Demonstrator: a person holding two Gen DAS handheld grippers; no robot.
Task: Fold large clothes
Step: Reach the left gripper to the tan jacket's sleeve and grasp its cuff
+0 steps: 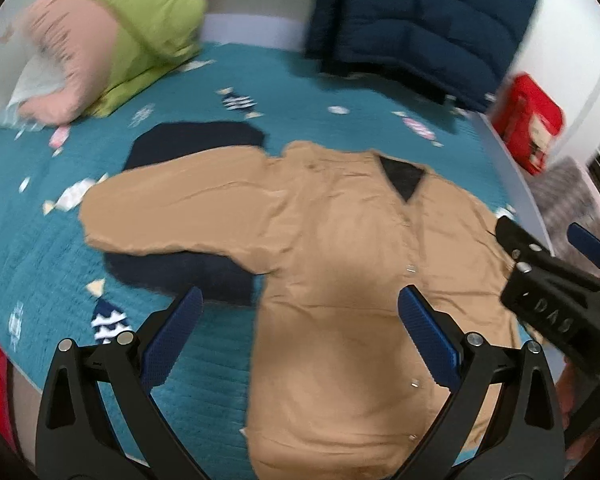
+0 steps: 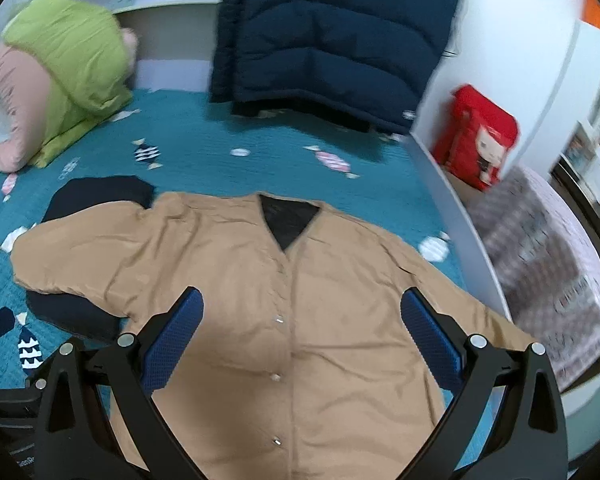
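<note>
A tan snap-front jacket point(image 1: 340, 264) with a dark lining lies flat, front up, on the teal bedspread point(image 1: 204, 360); it also shows in the right wrist view point(image 2: 308, 320). Its left sleeve point(image 1: 172, 208) stretches out over a dark navy garment point(image 1: 188, 272). My left gripper point(image 1: 300, 320) is open and empty, above the jacket's left side. My right gripper point(image 2: 302, 320) is open and empty, above the jacket's snap line; it also shows at the right edge of the left wrist view point(image 1: 540, 248).
A navy puffer jacket point(image 2: 332, 32) hangs at the bed's head. A green and pink pillow pile point(image 2: 60, 80) sits at the far left. A red box point(image 2: 476, 136) stands beside the bed's white right edge point(image 2: 472, 248). A patterned grey rug point(image 2: 548, 280) lies beyond it.
</note>
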